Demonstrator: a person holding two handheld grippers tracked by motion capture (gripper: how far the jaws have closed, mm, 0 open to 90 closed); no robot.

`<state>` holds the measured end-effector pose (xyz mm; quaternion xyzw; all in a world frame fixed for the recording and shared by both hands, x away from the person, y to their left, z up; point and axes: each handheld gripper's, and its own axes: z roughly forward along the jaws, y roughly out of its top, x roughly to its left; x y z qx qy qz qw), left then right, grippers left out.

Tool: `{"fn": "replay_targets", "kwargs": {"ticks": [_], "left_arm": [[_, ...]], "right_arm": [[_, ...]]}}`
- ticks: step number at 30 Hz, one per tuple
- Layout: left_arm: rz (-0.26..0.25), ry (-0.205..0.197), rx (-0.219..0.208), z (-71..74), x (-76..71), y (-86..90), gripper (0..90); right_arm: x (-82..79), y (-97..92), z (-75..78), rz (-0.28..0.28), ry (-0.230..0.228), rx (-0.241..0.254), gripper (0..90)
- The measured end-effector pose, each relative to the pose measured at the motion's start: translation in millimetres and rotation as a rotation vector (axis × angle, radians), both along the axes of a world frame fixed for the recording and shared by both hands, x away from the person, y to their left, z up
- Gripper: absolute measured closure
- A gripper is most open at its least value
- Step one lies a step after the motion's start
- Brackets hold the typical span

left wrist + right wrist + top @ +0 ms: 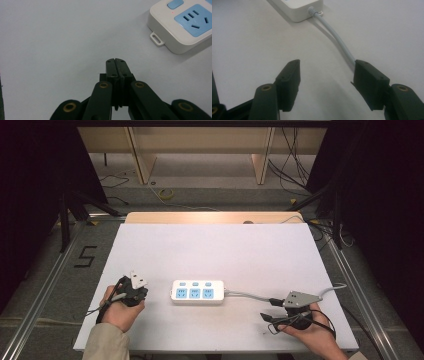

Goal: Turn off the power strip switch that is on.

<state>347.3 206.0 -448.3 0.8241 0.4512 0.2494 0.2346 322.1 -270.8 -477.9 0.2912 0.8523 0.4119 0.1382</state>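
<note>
White power strip (198,292) with three blue sockets lies flat near the middle of the white table (215,250), toward the near edge. Its grey cord (247,295) runs right, passing by the right gripper (272,310). Right gripper sits just right of the strip, jaws spread wide, nothing between them. Left gripper (134,287) is just left of the strip, jaws pressed together on nothing, above bare tabletop.
</note>
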Motion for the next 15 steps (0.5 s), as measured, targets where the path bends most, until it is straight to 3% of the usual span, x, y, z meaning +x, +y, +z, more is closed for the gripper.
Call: {"fn": "replay_targets", "kwargs": {"ticks": [15], "left_arm": [[0.017, 0.035, 0.001, 4.0, 5.7, -3.2, 89.7]], "right_arm": [[0.2, -0.2, 0.3, -0.002, -0.005, 0.004, 39.3]]}}
